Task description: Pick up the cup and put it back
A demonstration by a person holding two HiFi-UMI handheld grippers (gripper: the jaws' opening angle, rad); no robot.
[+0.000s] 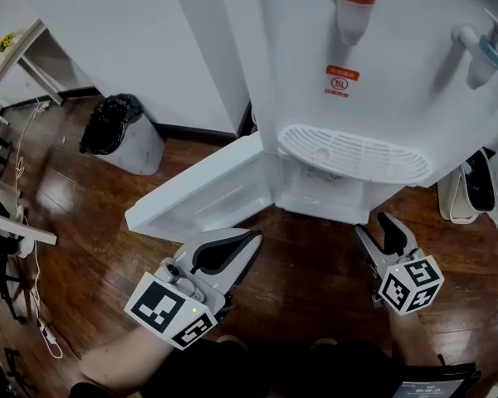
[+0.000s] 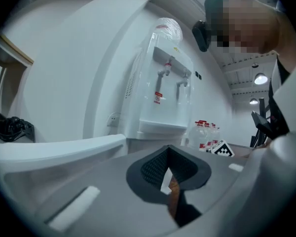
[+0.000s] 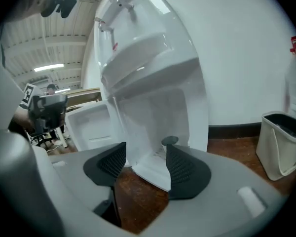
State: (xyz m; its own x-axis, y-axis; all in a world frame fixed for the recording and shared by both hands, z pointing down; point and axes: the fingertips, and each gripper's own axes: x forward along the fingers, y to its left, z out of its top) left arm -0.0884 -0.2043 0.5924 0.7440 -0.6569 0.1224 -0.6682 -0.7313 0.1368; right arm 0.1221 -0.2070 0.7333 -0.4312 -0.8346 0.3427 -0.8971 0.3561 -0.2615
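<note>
Left tool (image 1: pixel 251 239): my jaws clenched, nothing between them.
Right tool (image 1: pixel 375 225): my jaws released, empty.
White plastic water dispenser (image 1: pixel 398 65): red-and-white sticker (image 1: pixel 341 80), print unreadable; white cabinet door (image 1: pixel 201 196) open.

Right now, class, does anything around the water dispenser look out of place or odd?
On the water dispenser, the lower cabinet door stands wide open, swung out over the wood floor. The drip tray is bare, and no cup shows anywhere. Nothing looks spilled.
</note>
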